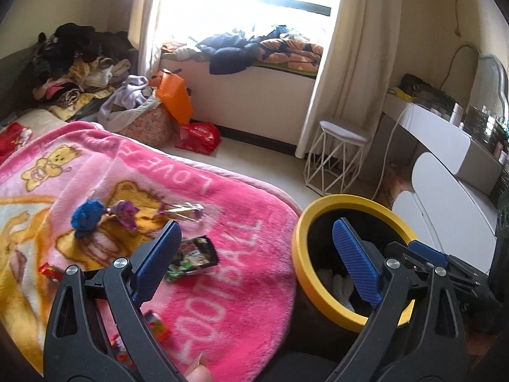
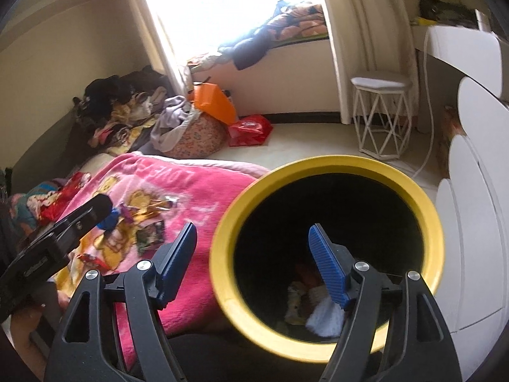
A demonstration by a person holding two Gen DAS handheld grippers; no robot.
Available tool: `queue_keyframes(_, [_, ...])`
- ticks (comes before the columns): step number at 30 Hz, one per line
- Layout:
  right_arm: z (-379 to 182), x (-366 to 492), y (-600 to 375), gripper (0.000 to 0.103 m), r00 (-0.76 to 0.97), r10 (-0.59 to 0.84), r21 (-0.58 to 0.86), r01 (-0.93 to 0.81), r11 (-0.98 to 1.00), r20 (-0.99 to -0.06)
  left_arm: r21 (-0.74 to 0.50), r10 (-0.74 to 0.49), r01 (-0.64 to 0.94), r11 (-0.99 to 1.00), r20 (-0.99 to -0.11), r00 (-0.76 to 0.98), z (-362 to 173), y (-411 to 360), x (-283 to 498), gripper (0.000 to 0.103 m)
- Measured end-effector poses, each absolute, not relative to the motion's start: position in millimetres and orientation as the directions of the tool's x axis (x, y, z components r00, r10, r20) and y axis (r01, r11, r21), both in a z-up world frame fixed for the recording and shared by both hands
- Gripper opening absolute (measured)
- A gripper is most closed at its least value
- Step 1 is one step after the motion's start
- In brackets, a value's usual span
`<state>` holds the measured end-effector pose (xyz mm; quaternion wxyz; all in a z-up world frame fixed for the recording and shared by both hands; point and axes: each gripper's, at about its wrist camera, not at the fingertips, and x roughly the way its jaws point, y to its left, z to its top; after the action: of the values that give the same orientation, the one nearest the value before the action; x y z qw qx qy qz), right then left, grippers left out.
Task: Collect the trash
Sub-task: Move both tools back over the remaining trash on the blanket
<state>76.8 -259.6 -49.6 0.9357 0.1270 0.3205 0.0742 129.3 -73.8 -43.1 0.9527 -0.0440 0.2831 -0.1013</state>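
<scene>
Several wrappers [image 1: 191,254] lie on the pink blanket [image 1: 248,222] left of the yellow-rimmed bin [image 1: 305,270]; the left gripper [image 1: 257,261] is wide apart, empty. Over this bin [image 2: 222,254], the right gripper [image 2: 251,261] gapes empty above dropped trash [image 2: 318,312].

Bin [image 2: 327,168] mouth unobstructed from above
</scene>
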Motion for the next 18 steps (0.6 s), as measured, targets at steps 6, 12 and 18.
queue_keyframes(6, [-44, 79, -235, 0.071, 0.775, 0.259, 0.275, -0.115, 0.955, -0.577, -0.147, -0.174, 0.112, 0.983, -0.527, 0.832, -42, -49, 129, 0.088])
queue_keyframes(12, [-42, 86, -211, 0.072, 0.76, 0.292, 0.257, -0.169, 0.951, -0.581, -0.154, -0.134, 0.06, 0.986, -0.531, 0.837, -46, -23, 130, 0.088])
queue_keyframes(18, [-42, 97, -188, 0.072, 0.744, 0.312, 0.236, -0.211, 0.949, -0.591, -0.156, -0.09, 0.005, 0.988, -0.539, 0.838, -51, 6, 134, 0.088])
